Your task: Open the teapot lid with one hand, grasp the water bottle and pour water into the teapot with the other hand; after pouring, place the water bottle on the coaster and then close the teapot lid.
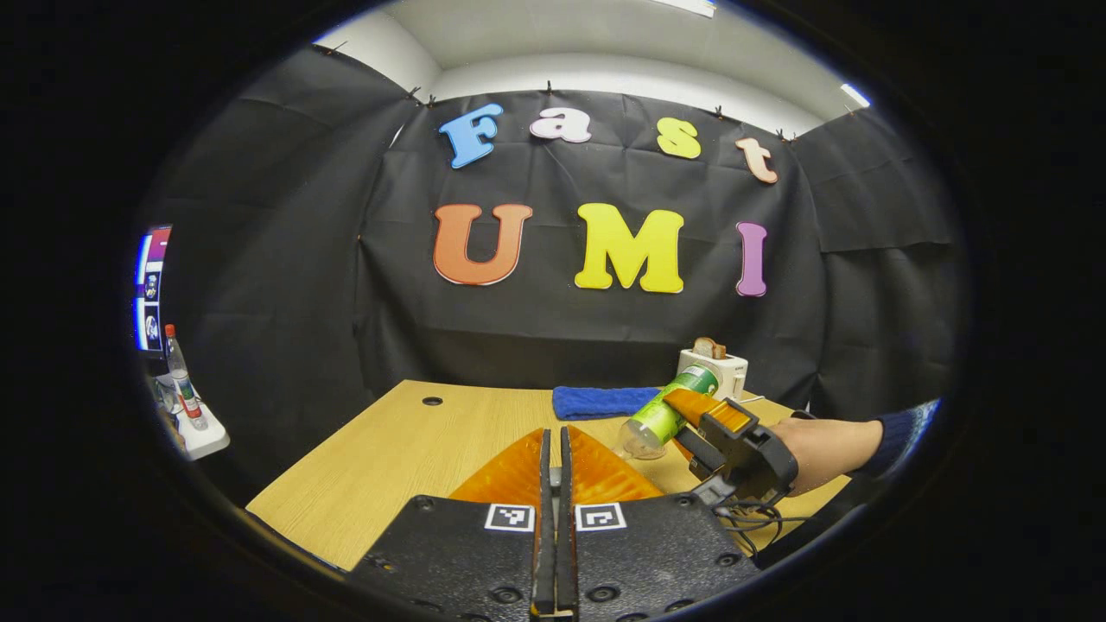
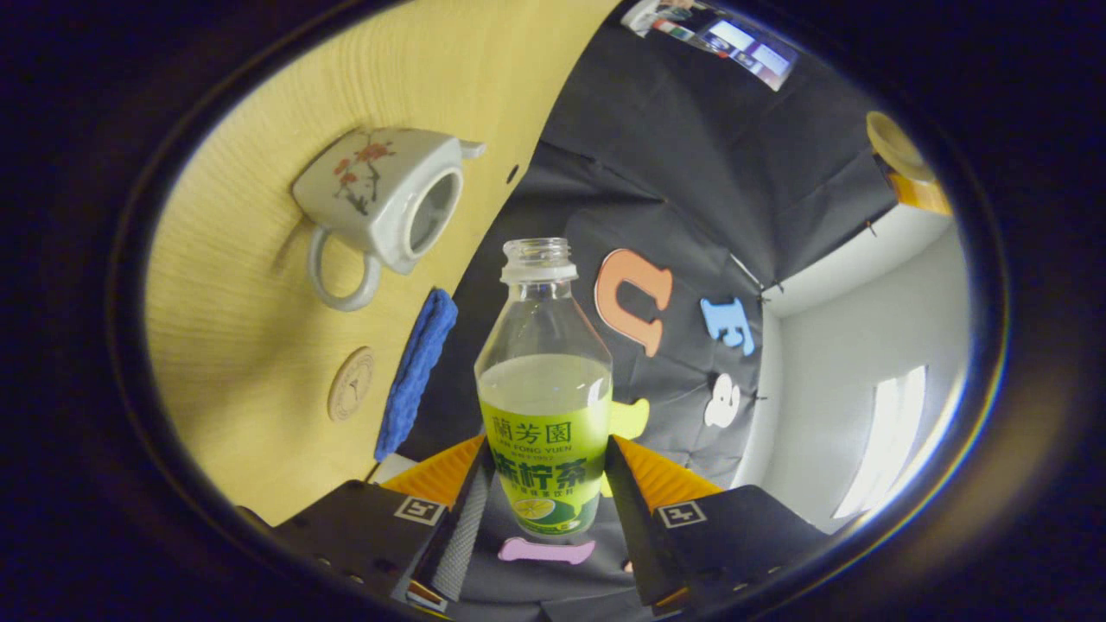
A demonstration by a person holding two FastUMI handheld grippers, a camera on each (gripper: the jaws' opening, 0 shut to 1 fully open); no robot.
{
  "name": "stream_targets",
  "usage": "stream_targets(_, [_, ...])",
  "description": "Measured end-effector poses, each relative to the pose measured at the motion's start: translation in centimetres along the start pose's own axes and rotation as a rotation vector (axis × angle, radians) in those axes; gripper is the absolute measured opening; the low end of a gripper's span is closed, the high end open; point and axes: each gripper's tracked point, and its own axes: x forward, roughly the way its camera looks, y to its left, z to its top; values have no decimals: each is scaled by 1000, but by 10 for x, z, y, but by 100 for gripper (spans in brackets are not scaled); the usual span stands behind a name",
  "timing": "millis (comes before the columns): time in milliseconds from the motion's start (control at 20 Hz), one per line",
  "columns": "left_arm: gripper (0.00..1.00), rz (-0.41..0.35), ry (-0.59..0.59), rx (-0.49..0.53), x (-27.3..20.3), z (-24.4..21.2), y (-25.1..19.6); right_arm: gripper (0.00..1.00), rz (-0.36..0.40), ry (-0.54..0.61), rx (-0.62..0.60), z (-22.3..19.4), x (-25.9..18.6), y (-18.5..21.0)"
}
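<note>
My right gripper (image 2: 544,492) is shut on the green-labelled water bottle (image 2: 544,389), which has no cap and is partly full. In the left gripper view a hand (image 1: 821,449) holds this gripper (image 1: 691,410) over the table's right side, and the bottle (image 1: 661,415) is tilted with its mouth down to the left. The white flowered teapot (image 2: 380,203) stands with its top open on the wooden table (image 2: 242,328). A round coaster (image 2: 350,383) lies near it. My left gripper (image 1: 553,441) has its fingers pressed together. A pale lid (image 2: 894,142) sits at the edge of the right gripper view, held on a finger there.
A folded blue cloth (image 1: 600,402) lies at the back of the table (image 1: 389,466), with a white toaster (image 1: 717,367) behind it. Off the table's left side a small shelf holds a bottle (image 1: 181,376). A cable hole (image 1: 432,401) marks the tabletop.
</note>
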Motion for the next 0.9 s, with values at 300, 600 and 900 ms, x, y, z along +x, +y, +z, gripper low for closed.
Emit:
stream_targets(300, [3,19,15,-16,4,-5,7,76,99,37,354,-25,6,32])
stream_targets(600, [4,40,40,-6,8,-13,11,75,158,149,703,-58,21,40])
stream_targets(900, [4,42,46,-6,11,-15,10,75,191,230,1027,-84,47,35])
